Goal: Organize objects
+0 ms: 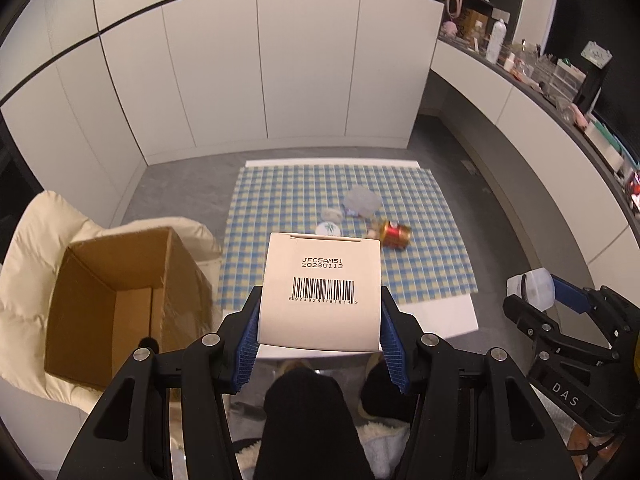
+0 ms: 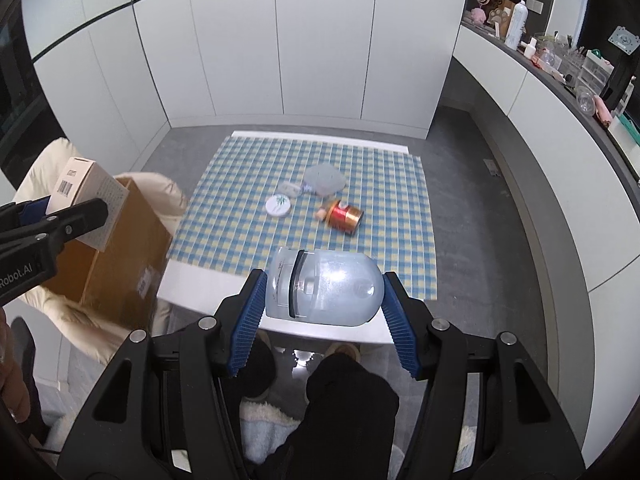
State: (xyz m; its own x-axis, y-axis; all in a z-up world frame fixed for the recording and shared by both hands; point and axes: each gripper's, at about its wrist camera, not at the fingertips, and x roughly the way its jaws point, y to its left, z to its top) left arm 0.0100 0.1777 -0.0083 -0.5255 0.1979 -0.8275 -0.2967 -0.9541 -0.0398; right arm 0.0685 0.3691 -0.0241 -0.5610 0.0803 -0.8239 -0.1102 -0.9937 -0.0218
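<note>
My left gripper is shut on a white carton with a barcode, held above the table's near edge; the carton also shows in the right wrist view, over the open cardboard box. My right gripper is shut on a translucent plastic container lying sideways between its blue pads. On the checked cloth lie a red and gold can on its side, a round white tin, a small clear piece and a grey lid.
The open cardboard box rests on a cream padded chair left of the table. White cupboard doors stand behind the table. A cluttered counter curves along the right. A person's dark-trousered legs are below the grippers.
</note>
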